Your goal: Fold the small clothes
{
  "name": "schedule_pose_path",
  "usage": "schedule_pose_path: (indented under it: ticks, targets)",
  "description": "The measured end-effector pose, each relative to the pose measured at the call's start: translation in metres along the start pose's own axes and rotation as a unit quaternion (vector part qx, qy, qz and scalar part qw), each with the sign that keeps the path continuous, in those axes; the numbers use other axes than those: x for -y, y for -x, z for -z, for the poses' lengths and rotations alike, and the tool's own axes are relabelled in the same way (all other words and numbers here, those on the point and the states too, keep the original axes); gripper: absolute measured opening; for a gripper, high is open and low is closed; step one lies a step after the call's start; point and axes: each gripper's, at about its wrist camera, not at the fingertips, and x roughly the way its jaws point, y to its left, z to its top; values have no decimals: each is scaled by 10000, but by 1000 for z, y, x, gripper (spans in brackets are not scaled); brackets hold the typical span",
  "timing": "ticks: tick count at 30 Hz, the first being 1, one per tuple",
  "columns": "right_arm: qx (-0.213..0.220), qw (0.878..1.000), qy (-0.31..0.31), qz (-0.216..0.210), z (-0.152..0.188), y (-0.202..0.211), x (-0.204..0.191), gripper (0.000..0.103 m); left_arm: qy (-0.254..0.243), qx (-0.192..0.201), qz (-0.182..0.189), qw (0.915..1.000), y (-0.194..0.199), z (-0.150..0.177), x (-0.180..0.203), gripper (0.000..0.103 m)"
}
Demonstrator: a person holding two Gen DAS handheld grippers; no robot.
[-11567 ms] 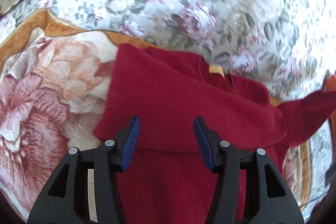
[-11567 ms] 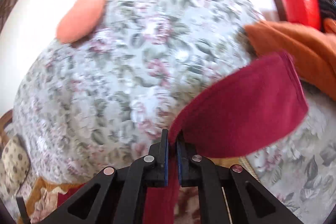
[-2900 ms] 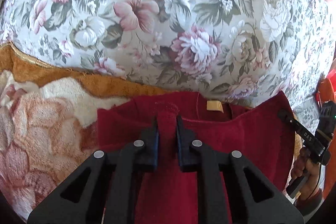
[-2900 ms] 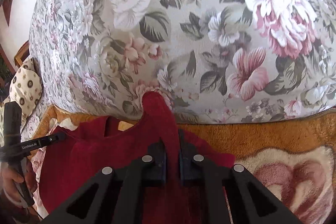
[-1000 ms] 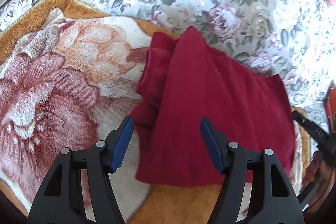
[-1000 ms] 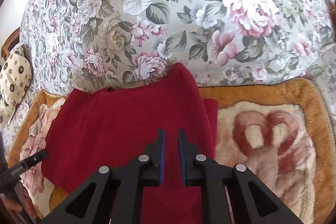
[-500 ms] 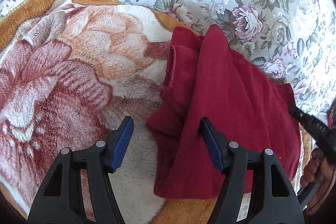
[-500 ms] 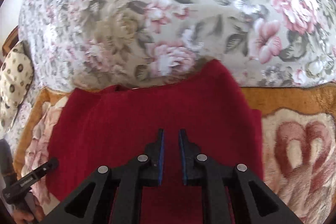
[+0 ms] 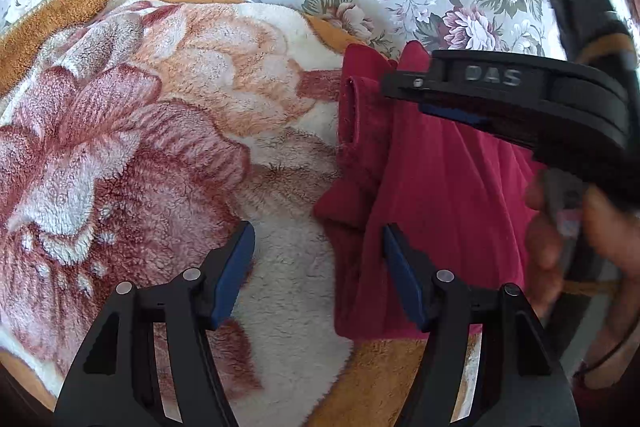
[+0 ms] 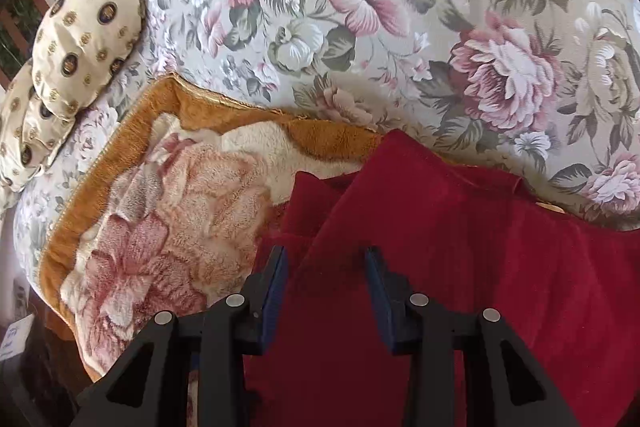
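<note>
Red shirt (image 10: 460, 267) laid folded on fleece blanket (image 9: 140, 147), left claw (image 9: 318, 259) held open above its edge, right claw (image 10: 326, 279) opening, nothing gripped.

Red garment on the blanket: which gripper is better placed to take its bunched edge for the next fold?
Probably the left. The left gripper is open beside the red garment, and the bunched edge lies between its fingers. The right gripper, jaws opening, hovers over the flat middle.
</note>
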Motion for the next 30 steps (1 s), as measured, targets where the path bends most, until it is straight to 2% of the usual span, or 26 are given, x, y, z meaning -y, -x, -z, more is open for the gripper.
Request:
schedule_pose_path:
  ticks: [1,2,3,8,11,13,15,17,18,21,24,27,30]
  targets:
    - [38,10000,68,-4,0,-3,-1,27,4,-1,42,10000,1,1,-1,66]
    - [112,9997,194,43,0,-2,-2,8,13,-1,100,9999,3,1,-3,66]
    - [210,9993,298,109,0,0,-6,6,26,2,147,9999,4,2,-5,66]
    - [357,9980,520,4,-3,5,-22,6,92,154,260,9995,16,5,-14,66]
    - [232,9984,520,54,-2,-11,-28,6,136,203,328,9992,18,5,-16,66]
    - [56,9996,281,-37,0,-22,-18,6,178,149,317,9992,15,6,-17,66]
    - [170,9991,-50,-382,0,-14,-7,7,194,101,364,9991,14,7,-18,66]
    - [339,9978,-148,-557,1,0,-1,17,149,119,348,9992,14,8,-16,66]
    - [446,9972,-162,-570,1,9,1,19,131,129,335,9993,13,8,-15,66]
    - [701,9960,-202,-507,0,25,6,19,140,125,350,9992,12,9,-11,66]
    - [772,9960,-254,-365,-4,22,8,19,101,99,310,9994,9,9,-9,66]
    - [646,9976,-190,-184,-4,1,6,19,74,75,274,9996,7,9,-7,66]
    - [228,9997,31,8,-4,-30,2,19,58,59,262,9996,5,9,-6,66]
